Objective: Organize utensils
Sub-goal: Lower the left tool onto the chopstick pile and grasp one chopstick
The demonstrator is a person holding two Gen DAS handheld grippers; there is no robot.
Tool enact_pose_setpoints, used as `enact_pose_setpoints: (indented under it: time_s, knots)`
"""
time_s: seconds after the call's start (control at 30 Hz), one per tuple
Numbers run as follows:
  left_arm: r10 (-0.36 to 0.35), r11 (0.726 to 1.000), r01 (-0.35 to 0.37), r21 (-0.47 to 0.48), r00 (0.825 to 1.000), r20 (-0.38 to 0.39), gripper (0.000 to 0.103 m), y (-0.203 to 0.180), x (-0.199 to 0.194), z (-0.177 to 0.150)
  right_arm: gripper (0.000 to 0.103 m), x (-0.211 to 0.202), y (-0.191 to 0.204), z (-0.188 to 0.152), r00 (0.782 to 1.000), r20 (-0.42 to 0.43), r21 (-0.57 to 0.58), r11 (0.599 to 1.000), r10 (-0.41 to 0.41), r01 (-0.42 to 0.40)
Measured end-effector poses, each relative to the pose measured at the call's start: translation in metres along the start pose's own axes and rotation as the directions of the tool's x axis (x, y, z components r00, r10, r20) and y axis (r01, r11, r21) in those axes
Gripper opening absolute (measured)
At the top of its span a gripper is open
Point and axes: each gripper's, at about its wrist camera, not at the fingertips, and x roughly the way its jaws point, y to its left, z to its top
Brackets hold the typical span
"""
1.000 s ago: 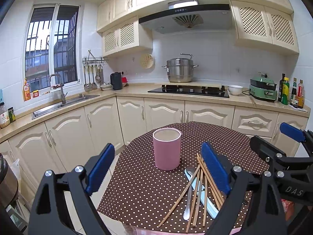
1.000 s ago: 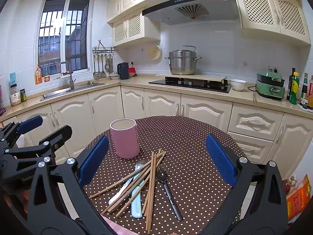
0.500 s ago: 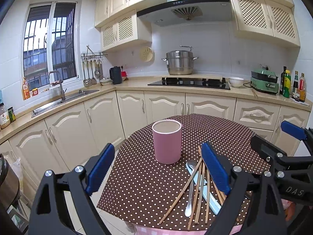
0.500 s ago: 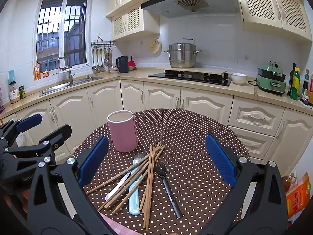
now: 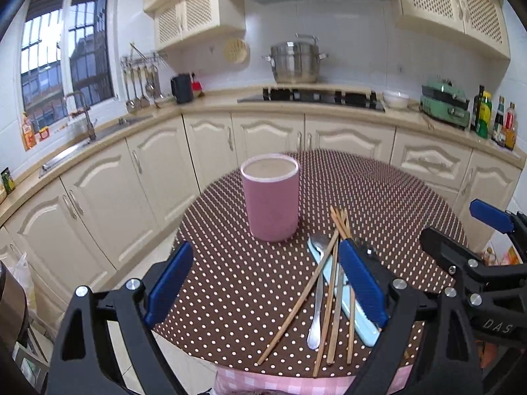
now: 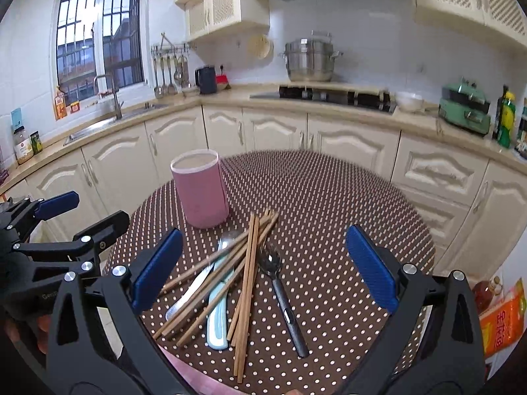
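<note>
A pink cylindrical holder (image 5: 270,200) (image 6: 200,191) stands upright on the round polka-dot table (image 5: 395,197) (image 6: 329,197). In front of it lies a loose pile: wooden chopsticks (image 6: 245,276) (image 5: 329,299), a metal spoon (image 5: 316,296), a light-blue utensil (image 6: 217,316) and a black-handled spoon (image 6: 283,296). My left gripper (image 5: 266,286) hovers open above the table's near edge, left of the pile. My right gripper (image 6: 263,266) is open above the pile, nothing between its fingers. Each gripper shows at the edge of the other's view.
Cream kitchen cabinets and a counter curve behind the table. A sink (image 6: 108,121) sits left, a steel pot (image 5: 294,62) on the hob behind, a green appliance (image 6: 464,108) and bottles (image 5: 484,115) right. An orange packet (image 6: 500,319) lies by the table's right side.
Both grippers have tilted down and moved a little closer to the table, so the holder and pile sit higher and nearer in view. Both stay open.
</note>
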Motion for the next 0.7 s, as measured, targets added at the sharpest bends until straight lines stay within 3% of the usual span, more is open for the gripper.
enact_pose_setpoints:
  time_s: [0.23,0.37,0.57,0.7]
  knots:
    - [-0.099,0.994,0.104,0.03,0.985,-0.141,0.088,-0.003,0.037,-0.002,0.097,0.026,-0.014,-0.012,0.993,-0.113,0.023,1.0,0.015,-0.012]
    - [-0.122,0.989,0.14,0.056,0.962,-0.244,0.088,0.001,0.063,-0.003,0.097,0.038,-0.031,-0.021,0.983,-0.18,0.08,0.997,0.028,-0.014]
    - [-0.182,0.977,0.208,0.045,0.926,-0.33,0.088,0.008,0.091,-0.008,0.097,0.05,-0.049,-0.032,0.97,-0.241,0.126,0.992,0.028,0.002]
    - [-0.2,0.962,0.255,0.1,0.903,-0.379,0.075,-0.002,0.103,-0.006,0.097,0.052,-0.051,-0.039,0.965,-0.262,0.123,0.992,0.029,0.004]
